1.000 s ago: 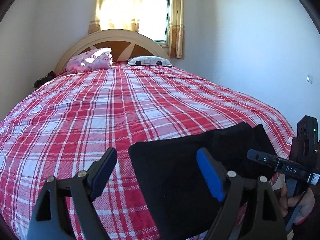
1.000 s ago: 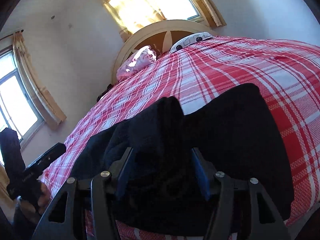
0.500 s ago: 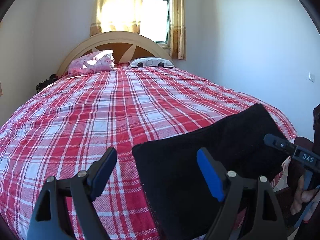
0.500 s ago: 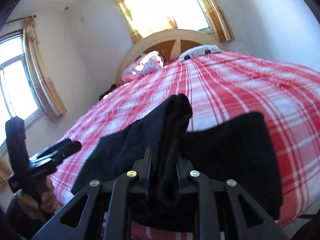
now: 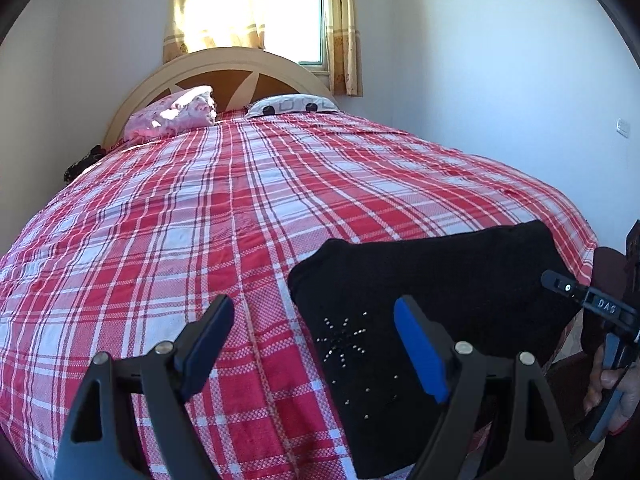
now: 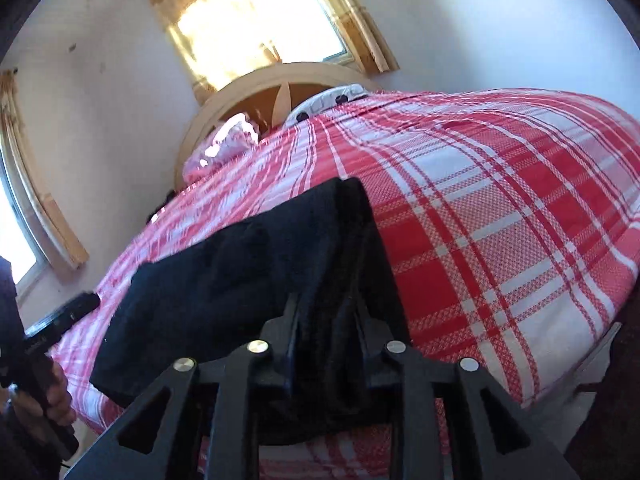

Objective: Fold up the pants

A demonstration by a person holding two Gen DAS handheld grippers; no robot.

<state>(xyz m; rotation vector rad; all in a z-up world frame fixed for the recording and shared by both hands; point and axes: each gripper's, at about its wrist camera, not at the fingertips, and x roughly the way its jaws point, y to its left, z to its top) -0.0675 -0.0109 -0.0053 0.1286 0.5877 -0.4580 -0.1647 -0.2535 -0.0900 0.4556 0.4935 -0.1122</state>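
A: Where the plaid bed (image 5: 224, 216) nears its foot edge, what lies there?

B: The pants (image 5: 432, 304), black and folded flat, with small studs in a star pattern on the near part. They sit on the right side of the bed in the left wrist view.

A: And the left gripper (image 5: 316, 344)?

B: Spread wide, holding nothing. One blue pad (image 5: 418, 350) is over the pants, the other over bare plaid; whether either touches is hard to say.

A: The right gripper (image 6: 326, 332)?

B: Closed tight on a raised ridge of the pants (image 6: 240, 280), the cloth bunched between its fingers at the bed's edge. From the left view only its side shows, at the far end of the pants.

A: Anything else?

B: A pink pillow (image 5: 172, 116) and a white one (image 5: 294, 105) against the headboard (image 5: 224, 66), under a curtained window (image 5: 294, 18).
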